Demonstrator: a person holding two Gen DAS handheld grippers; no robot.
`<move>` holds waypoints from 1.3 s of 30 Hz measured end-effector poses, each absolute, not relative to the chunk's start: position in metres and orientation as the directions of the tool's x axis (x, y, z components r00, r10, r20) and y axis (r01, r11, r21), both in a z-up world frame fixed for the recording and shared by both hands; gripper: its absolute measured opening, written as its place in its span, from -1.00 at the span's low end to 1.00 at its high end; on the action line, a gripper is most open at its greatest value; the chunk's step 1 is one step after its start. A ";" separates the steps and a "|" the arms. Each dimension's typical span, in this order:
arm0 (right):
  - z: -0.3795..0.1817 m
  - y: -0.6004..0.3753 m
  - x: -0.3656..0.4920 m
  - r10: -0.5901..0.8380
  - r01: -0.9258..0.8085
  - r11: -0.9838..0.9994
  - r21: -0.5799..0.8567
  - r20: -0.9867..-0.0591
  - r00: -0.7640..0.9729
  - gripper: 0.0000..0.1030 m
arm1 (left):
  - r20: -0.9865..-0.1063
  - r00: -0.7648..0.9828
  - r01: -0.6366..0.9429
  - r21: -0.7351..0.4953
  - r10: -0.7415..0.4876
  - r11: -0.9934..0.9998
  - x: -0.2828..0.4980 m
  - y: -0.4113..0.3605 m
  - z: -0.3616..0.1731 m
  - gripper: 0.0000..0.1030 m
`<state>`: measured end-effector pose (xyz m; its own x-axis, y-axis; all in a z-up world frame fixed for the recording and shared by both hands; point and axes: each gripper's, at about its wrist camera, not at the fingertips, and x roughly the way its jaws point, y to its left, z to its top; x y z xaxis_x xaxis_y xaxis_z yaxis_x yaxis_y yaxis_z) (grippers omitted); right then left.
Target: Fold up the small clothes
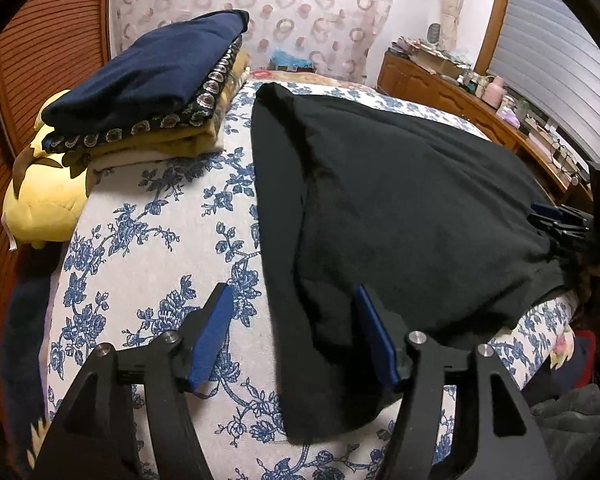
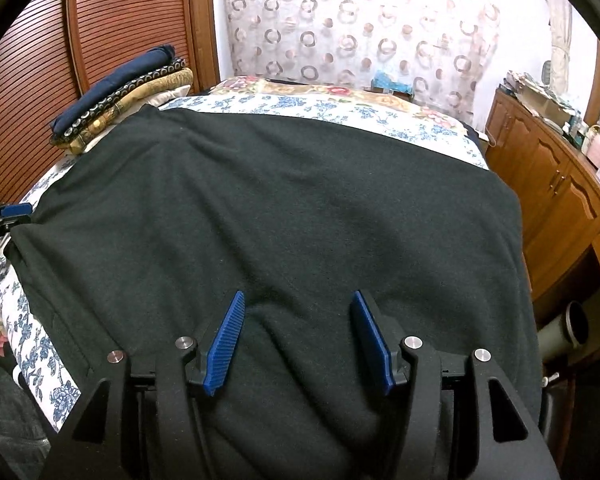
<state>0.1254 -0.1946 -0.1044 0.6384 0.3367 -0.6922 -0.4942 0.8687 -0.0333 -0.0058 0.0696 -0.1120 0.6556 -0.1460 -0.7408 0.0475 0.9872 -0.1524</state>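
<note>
The black garment [image 2: 280, 208] lies spread on the floral bed [image 1: 148, 216], its near edge under both claws: the left gripper [image 1: 296, 336] straddles its left edge, the right gripper [image 2: 296, 340] hovers above its middle, both with jaws apart, clamping nothing.

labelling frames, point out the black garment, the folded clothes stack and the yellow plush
black garment [image 2: 280, 208], right wrist view, middle of the cloth
folded clothes stack [image 1: 140, 76], left wrist view, navy top layer
yellow plush [image 1: 44, 204], left wrist view, rounded body
</note>
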 end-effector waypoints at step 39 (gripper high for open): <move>-0.104 -0.192 0.118 0.315 -0.475 0.879 -0.044 -0.695 0.646 0.24 | -0.541 0.743 0.323 -0.226 -0.394 0.919 0.038 -0.013 -0.038 -0.84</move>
<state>0.1184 -0.1920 -0.1040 0.6464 0.3147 -0.6951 -0.4748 0.8790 -0.0435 0.0378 -0.0133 -0.0378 0.7429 -0.3944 -0.5408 0.3233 0.9189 -0.2260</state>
